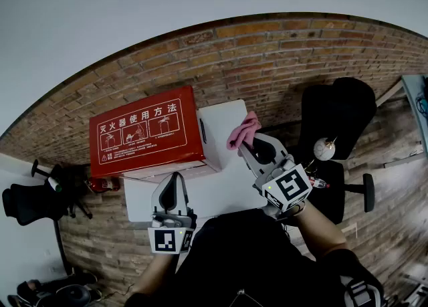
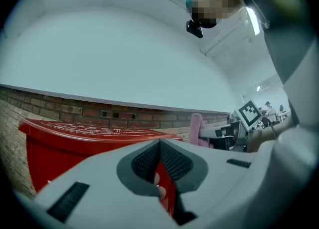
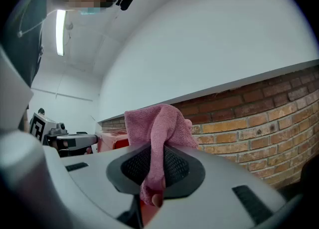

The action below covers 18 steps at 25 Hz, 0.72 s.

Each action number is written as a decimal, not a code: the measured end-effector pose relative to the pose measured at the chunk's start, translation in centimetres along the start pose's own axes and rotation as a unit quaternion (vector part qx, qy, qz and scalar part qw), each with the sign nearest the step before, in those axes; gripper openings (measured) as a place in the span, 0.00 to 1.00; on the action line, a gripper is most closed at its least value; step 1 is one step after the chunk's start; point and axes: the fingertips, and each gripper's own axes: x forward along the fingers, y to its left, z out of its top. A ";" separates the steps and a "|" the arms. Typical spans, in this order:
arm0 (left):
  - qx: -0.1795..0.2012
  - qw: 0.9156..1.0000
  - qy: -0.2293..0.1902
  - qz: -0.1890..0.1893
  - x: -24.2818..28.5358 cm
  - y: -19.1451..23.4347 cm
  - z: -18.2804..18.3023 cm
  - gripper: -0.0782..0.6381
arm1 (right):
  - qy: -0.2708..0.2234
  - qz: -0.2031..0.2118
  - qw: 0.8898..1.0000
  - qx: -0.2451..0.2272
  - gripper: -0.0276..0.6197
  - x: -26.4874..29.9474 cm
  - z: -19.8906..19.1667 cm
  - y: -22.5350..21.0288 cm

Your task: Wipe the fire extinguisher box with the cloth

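Holding a pink cloth [image 3: 158, 123] tight between its two jaws, the right claw [image 1: 245, 146] hangs just beside the white right end of the fire extinguisher box [image 1: 144, 132]. The cloth sticks up out of the jaws in a bunch. I cannot tell if it touches the box. The box has a red top with white writing, and there are bricks [image 3: 259, 118] behind it. The left claw [image 2: 159, 145] is squeezed closed with nothing in it. It points at the near side of the box.

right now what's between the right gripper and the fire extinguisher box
Only the pink cloth, clamped in the right gripper and sticking out toward the fire extinguisher box. The head view shows it best.
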 end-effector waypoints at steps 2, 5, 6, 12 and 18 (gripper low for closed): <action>0.001 1.000 0.001 0.000 -0.1 0.0 -0.5 0.18 | 0.002 0.001 1.000 0.003 0.14 0.1 -0.2 -0.1; 0.003 1.000 0.006 0.000 -0.1 0.0 -1.0 0.18 | 0.005 0.002 1.000 0.009 0.14 0.5 -0.4 -0.4; 0.004 1.000 0.007 0.000 0.0 0.0 -1.0 0.18 | 0.006 0.003 1.000 0.010 0.14 0.7 -0.4 -0.5; 0.011 1.000 0.016 0.001 0.1 0.1 -1.1 0.18 | 0.001 0.024 0.999 0.024 0.14 2.8 -0.1 -1.0; 0.014 0.999 0.029 0.011 -0.2 0.9 -1.7 0.18 | 0.010 0.047 0.997 0.054 0.14 6.3 -1.0 -1.7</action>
